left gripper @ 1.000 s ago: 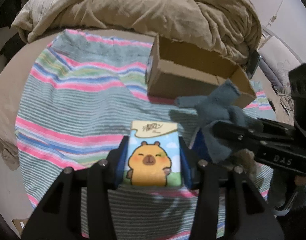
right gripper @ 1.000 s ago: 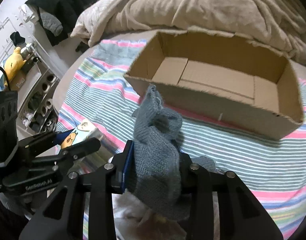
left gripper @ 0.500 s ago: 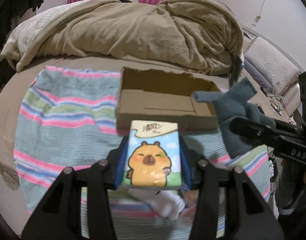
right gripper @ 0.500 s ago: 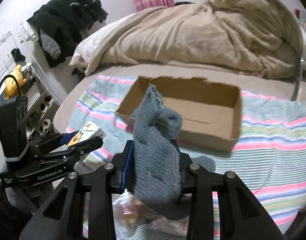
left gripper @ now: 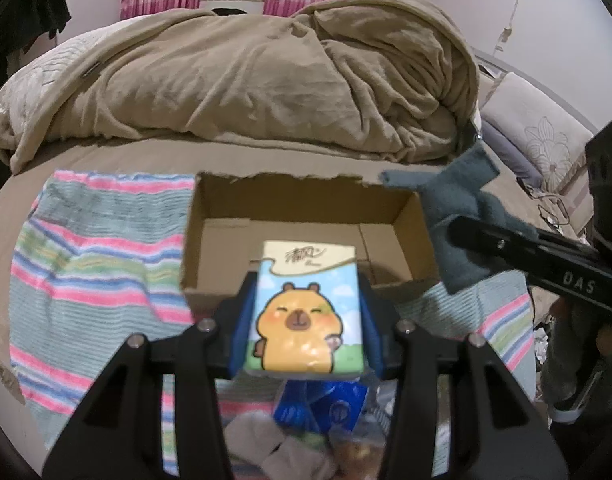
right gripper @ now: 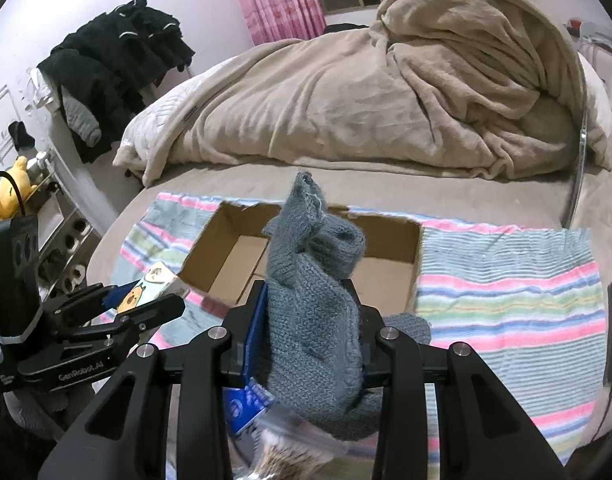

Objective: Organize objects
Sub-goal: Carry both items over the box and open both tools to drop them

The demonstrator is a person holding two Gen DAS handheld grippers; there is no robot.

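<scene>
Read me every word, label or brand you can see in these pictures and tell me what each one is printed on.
"DAS": on the side of the right gripper.
"GenRobot.AI": on the body of the left gripper.
Handwritten-style characters on top of the tissue pack: too stylised to read.
Print on the blue packet below: too blurred.
</scene>
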